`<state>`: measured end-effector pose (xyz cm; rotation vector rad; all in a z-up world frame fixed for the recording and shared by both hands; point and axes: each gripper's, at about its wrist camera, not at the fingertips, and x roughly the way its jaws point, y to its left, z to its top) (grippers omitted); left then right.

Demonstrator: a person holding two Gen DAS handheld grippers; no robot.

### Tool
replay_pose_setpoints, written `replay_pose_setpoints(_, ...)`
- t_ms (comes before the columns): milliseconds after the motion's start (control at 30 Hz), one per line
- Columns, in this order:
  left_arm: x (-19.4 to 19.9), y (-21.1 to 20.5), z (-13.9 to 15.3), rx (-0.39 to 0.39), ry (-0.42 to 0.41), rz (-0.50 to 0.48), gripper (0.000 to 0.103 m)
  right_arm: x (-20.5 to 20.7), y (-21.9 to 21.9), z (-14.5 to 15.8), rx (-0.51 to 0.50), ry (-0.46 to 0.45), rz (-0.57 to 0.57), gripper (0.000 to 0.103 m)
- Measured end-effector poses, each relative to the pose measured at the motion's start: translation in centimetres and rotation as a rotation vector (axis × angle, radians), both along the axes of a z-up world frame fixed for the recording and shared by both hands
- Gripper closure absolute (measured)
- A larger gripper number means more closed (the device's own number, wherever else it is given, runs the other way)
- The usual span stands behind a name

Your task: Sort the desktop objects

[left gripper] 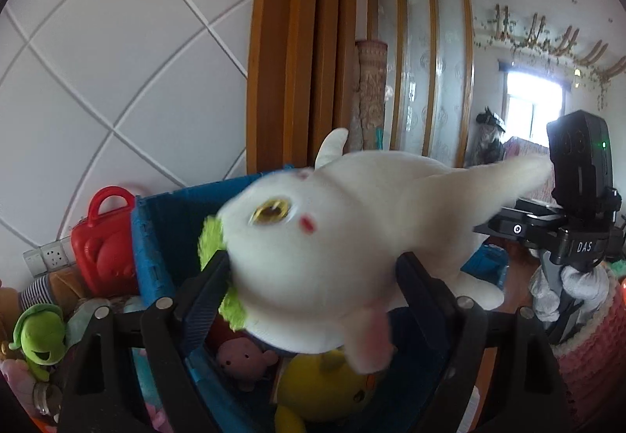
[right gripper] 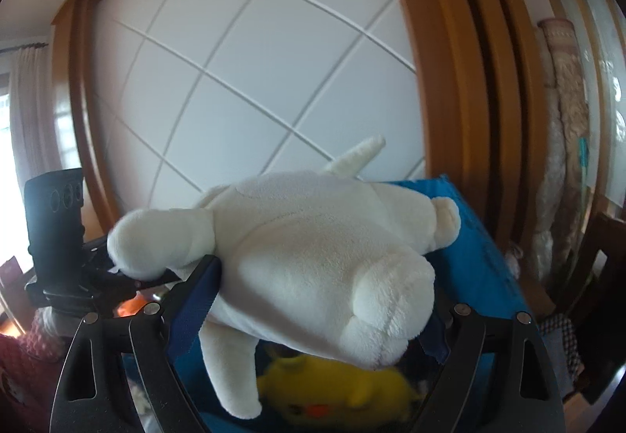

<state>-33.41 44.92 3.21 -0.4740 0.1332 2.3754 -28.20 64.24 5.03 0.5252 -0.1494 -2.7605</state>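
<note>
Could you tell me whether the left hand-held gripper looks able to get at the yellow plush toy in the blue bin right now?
Probably not yet: the left hand-held gripper is clamped on the white plush toy, which hangs directly above the yellow plush toy in the blue bin, blocking the way down.

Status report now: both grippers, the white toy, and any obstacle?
Left gripper shut on white plush toy, head end. Right gripper shut on its body. Toy held above blue bin; yellow plush directly below.
</note>
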Motion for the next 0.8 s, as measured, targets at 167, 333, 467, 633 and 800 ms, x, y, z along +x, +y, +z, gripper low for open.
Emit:
replay_pose_setpoints(167, -1.0, 4.7, -0.1, -0.129, -0.015, 0.069, 0.031, -3.3, 1.9, -2.0, 0.037, -0.071, -0.046, 0.019)
replay_pose_setpoints(333, -1.2, 4.1, -0.6, -0.161, -0.046, 0.176, 0.017, -3.5, 2.3, -2.8, 0.032, -0.104, -0.076, 0.003)
replay_pose_setpoints(467, -0.5, 0.3, -0.8, -0.135, -0.064, 0.235, 0.000, -3.0, 1.8, -3.3, 0.030, -0.112, -0.085, 0.000)
replay_pose_setpoints(633, 1.4, -4.6, -1.0, -0.095, -0.100, 0.310, 0.000, -1.6, 0.2, -3.5, 0.027, -0.105, -0.091, 0.000)
replay_pose_setpoints(800, 5.6, -10.4, -1.4, -0.129, -0.093, 0.437, 0.000, 3.3, -5.5, -2.0, 0.038, -0.053, -0.066, 0.000)
